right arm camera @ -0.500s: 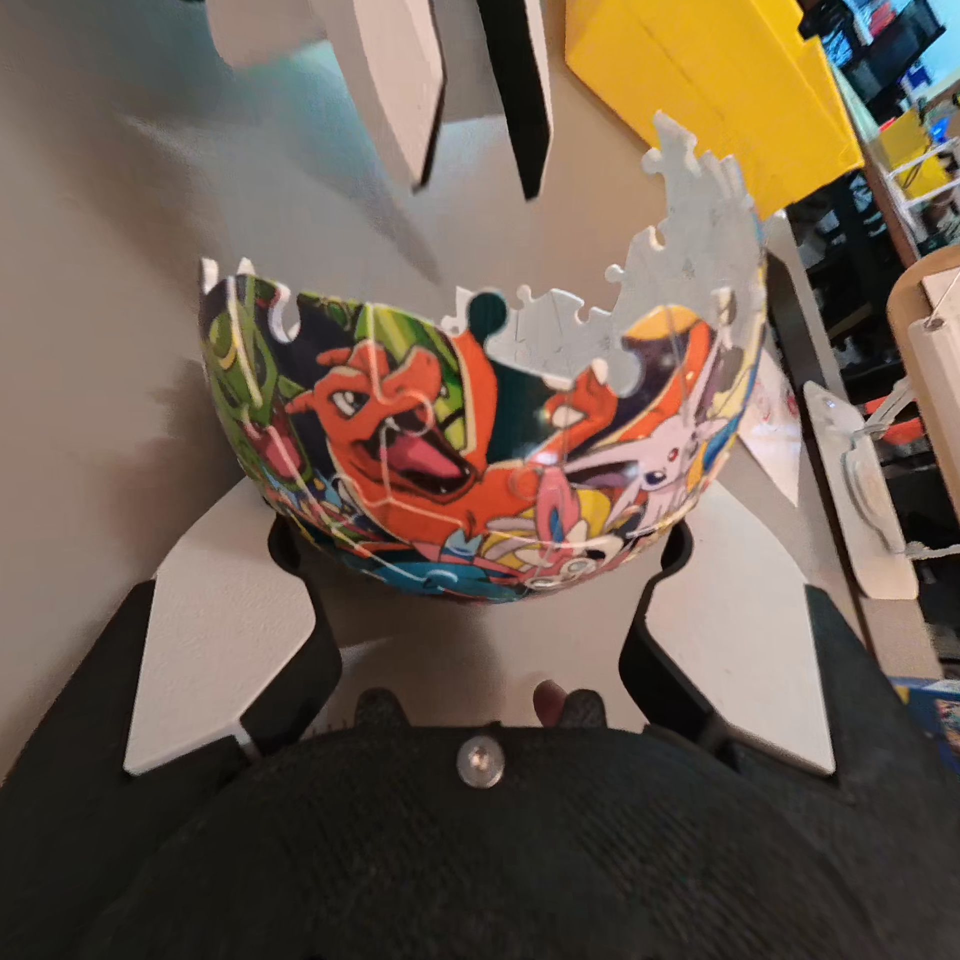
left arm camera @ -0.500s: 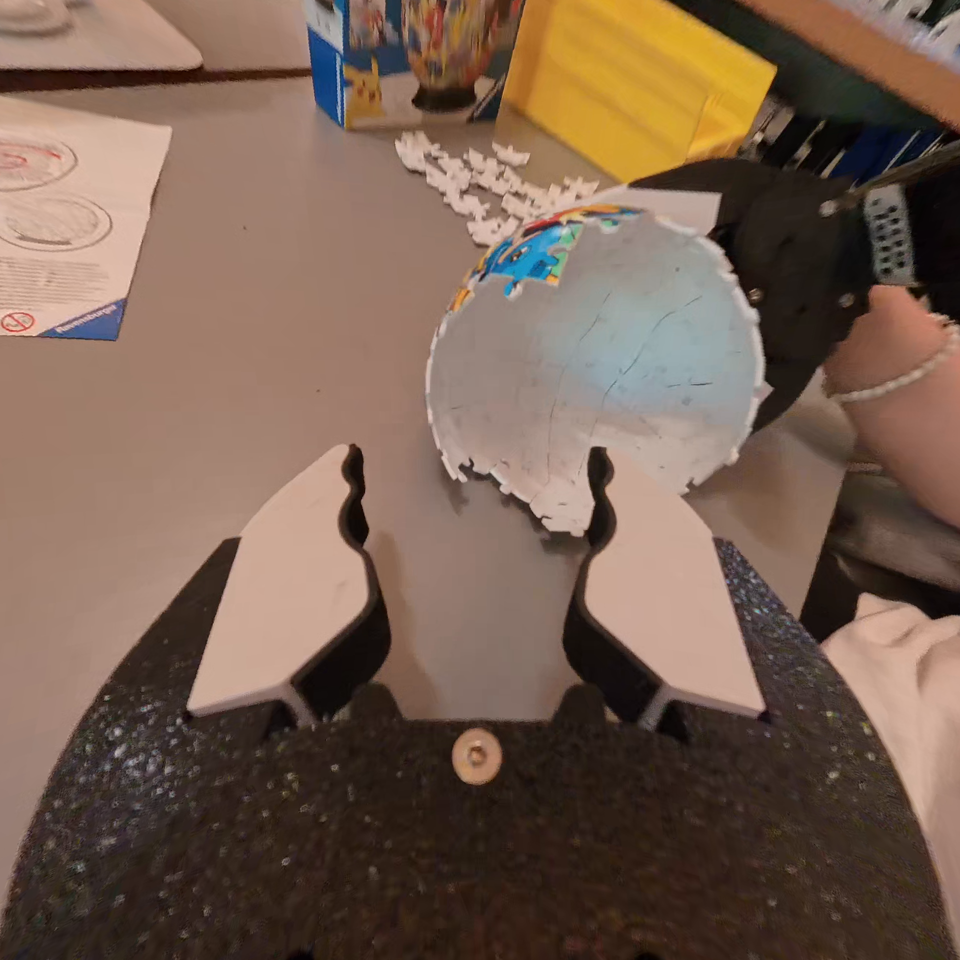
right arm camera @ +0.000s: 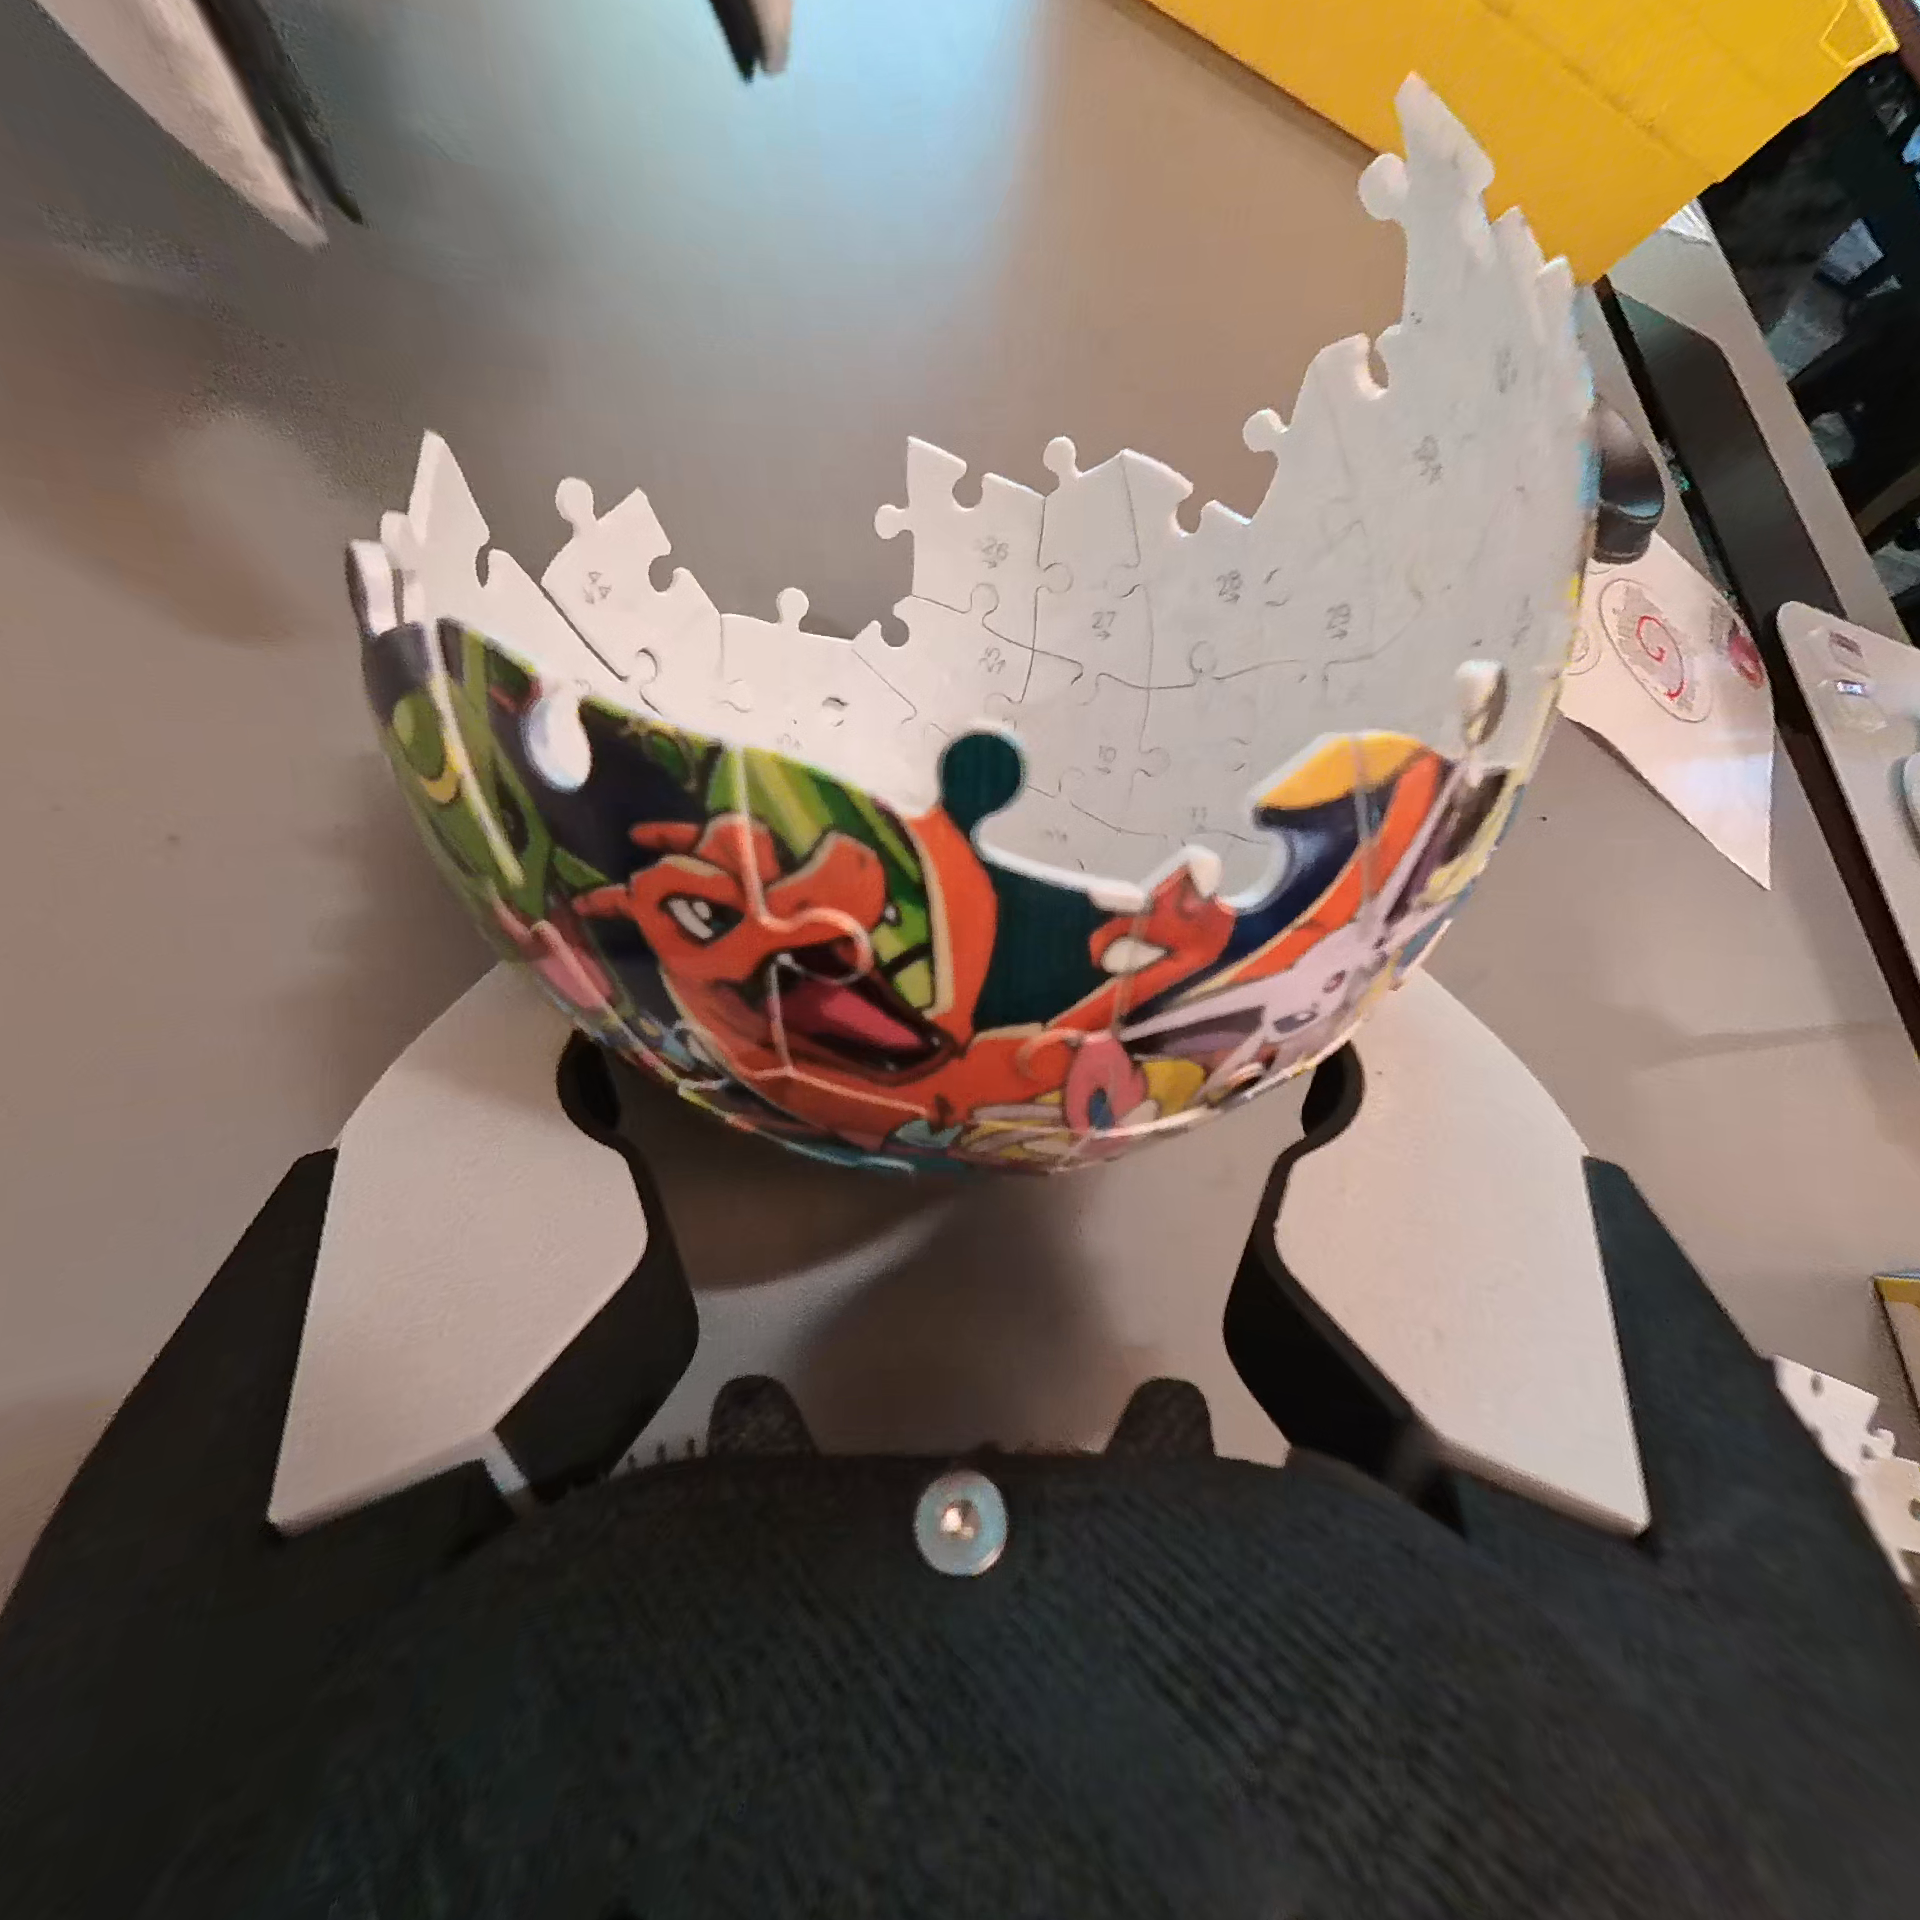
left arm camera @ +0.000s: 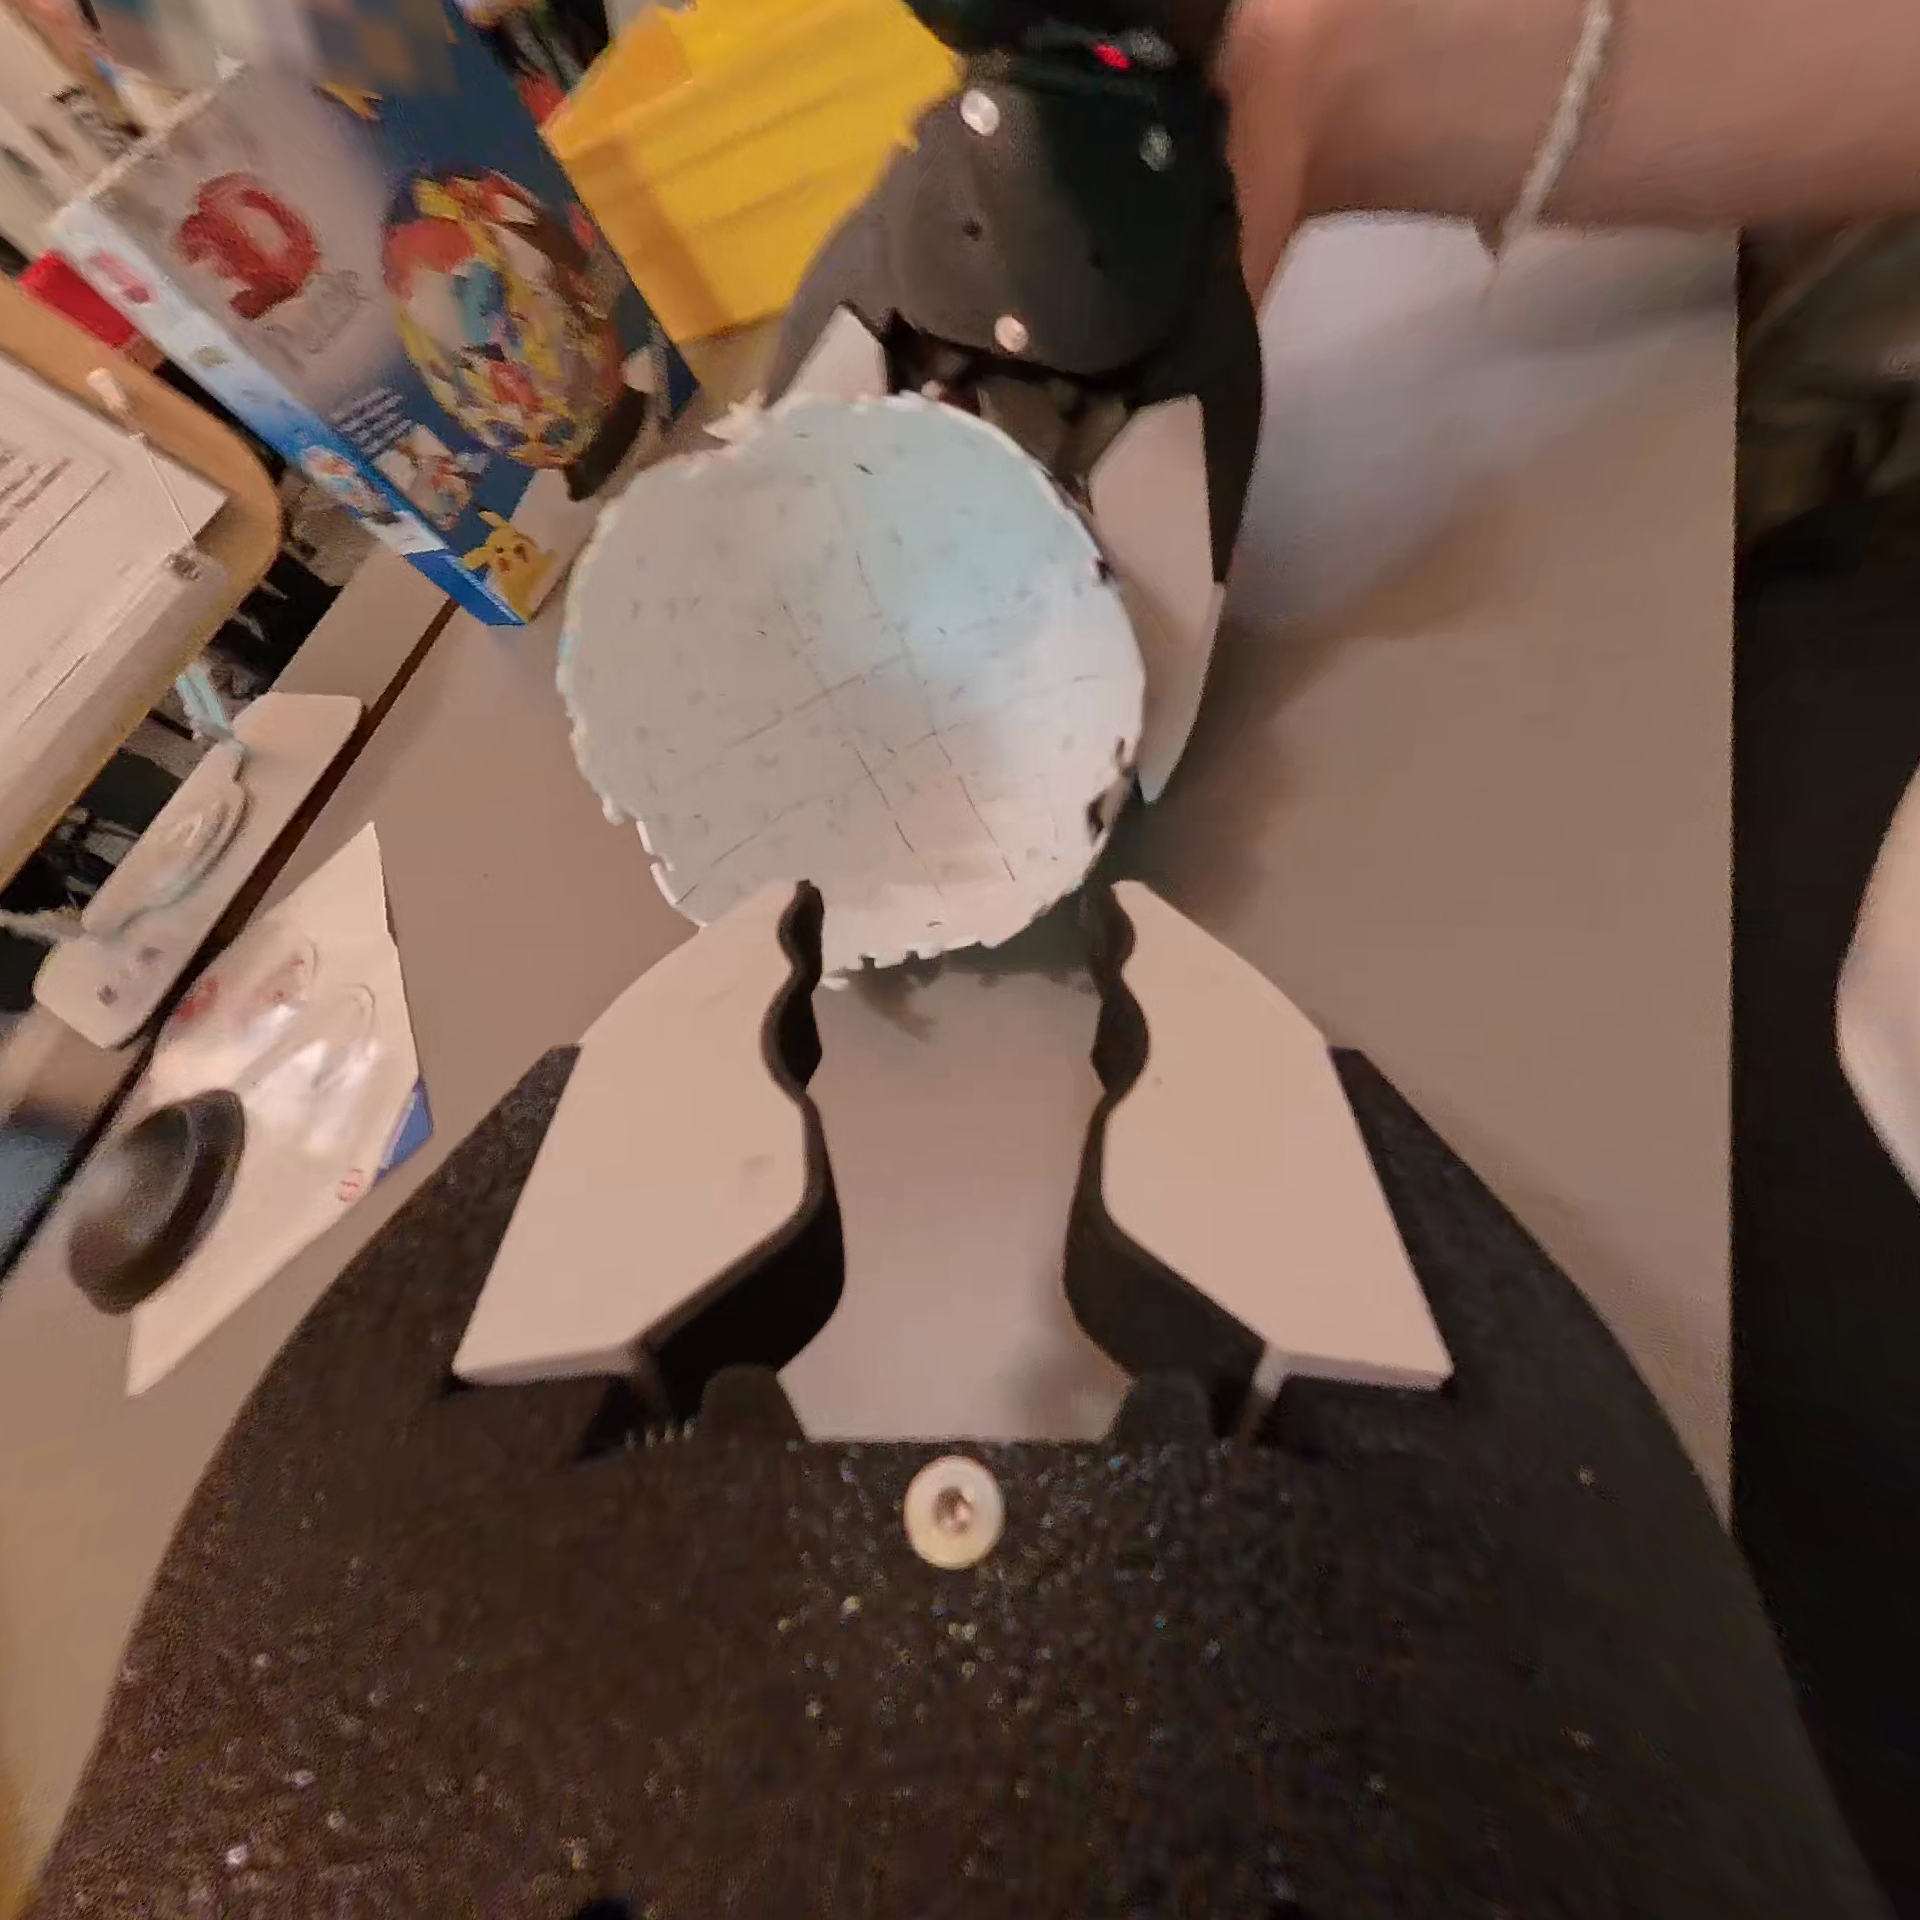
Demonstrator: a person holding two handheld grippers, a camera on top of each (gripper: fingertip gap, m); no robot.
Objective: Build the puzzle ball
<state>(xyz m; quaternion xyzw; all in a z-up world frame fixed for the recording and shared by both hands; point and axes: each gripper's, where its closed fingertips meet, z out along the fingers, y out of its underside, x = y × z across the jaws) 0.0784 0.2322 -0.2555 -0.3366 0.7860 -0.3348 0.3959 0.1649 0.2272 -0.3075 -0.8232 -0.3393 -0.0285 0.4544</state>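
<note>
The half-built puzzle ball [right arm camera: 831, 935] is a bowl, coloured outside and white inside, with a jagged rim. My right gripper [right arm camera: 961, 1081] is shut on it, one fingertip on each side of its lower part, and holds it tilted above the grey table [right arm camera: 208, 831]. In the left wrist view the bowl's white inside [left arm camera: 852, 675] faces me, with a right finger [left arm camera: 1169, 644] beside it. My left gripper [left arm camera: 956, 925] is open and empty, its tips at the bowl's lower rim. It also shows at the top of the right wrist view [right arm camera: 488, 73].
A blue puzzle box [left arm camera: 416, 343] and a yellow box [left arm camera: 727, 156] stand behind the ball. An instruction sheet [left arm camera: 291, 1091] and a black ring stand [left arm camera: 156, 1184] lie at the left. Loose white pieces [right arm camera: 1849, 1455] lie at the right. The table edge [left arm camera: 1730, 935] runs along the right. One gripper's finger ends stand about 11 cm off the other's.
The left gripper has swung round and come closer, so the bowl's opening now faces it squarely. In the right view the bowl shows more of its inside and the left fingers sit higher.
</note>
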